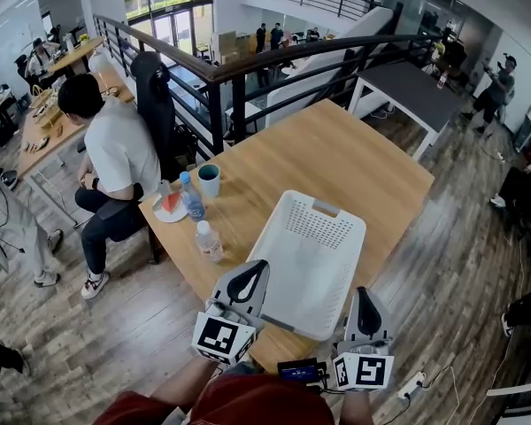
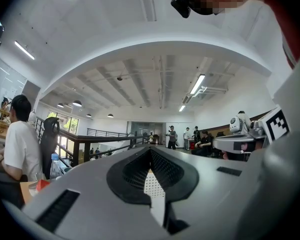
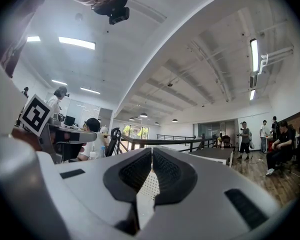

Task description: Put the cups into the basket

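A teal cup (image 1: 209,180) stands upright on the wooden table (image 1: 372,162), near its left edge and well beyond the basket's left corner. The white perforated basket (image 1: 311,253) lies at the near end of the table with nothing in it. My left gripper (image 1: 251,271) hovers level at the basket's near left corner, its jaws shut and nothing between them. At the near right corner my right gripper (image 1: 363,296) is likewise shut and holds nothing. In the left gripper view the shut left gripper (image 2: 150,151) shows a sliver of basket (image 2: 151,185) below its tips. The right gripper (image 3: 152,151) shows the same in its own view.
Two plastic water bottles (image 1: 191,197) (image 1: 209,240) and a small plate with red food (image 1: 169,208) stand by the table's left edge. A person in a white shirt (image 1: 115,144) sits beside that edge. A black railing (image 1: 248,69) runs behind the table.
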Available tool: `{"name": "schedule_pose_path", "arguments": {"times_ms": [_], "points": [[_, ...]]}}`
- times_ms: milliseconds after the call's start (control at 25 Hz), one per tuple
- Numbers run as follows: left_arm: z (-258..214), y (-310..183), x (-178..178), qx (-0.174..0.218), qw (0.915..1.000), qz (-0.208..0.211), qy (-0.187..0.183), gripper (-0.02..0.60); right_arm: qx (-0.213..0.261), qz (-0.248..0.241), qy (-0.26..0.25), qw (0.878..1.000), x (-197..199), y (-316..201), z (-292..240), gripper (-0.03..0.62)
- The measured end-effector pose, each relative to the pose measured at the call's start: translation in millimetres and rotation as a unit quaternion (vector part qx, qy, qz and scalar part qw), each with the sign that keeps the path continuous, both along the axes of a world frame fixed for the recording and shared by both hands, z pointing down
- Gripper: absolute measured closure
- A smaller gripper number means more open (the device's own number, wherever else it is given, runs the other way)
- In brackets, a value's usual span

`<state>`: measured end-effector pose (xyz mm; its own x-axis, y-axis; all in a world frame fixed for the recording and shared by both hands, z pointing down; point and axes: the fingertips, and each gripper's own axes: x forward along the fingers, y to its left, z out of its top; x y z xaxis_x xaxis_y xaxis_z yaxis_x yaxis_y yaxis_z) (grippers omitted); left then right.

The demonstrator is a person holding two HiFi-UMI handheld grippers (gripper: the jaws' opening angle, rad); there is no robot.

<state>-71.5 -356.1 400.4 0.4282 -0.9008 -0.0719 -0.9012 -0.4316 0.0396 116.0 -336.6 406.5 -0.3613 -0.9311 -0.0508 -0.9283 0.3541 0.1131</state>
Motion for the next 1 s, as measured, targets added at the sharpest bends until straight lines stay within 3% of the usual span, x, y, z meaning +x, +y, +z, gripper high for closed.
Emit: {"name": "schedule_pose_path", "arguments": {"times_ms": [1000], "points": [[-0.5,-0.7,9.0,-0.002,0.9999,0.013,0.004,0.574,0.000,0.004,0.010,1.000,3.1,3.4,-2.3,0.582]]}}
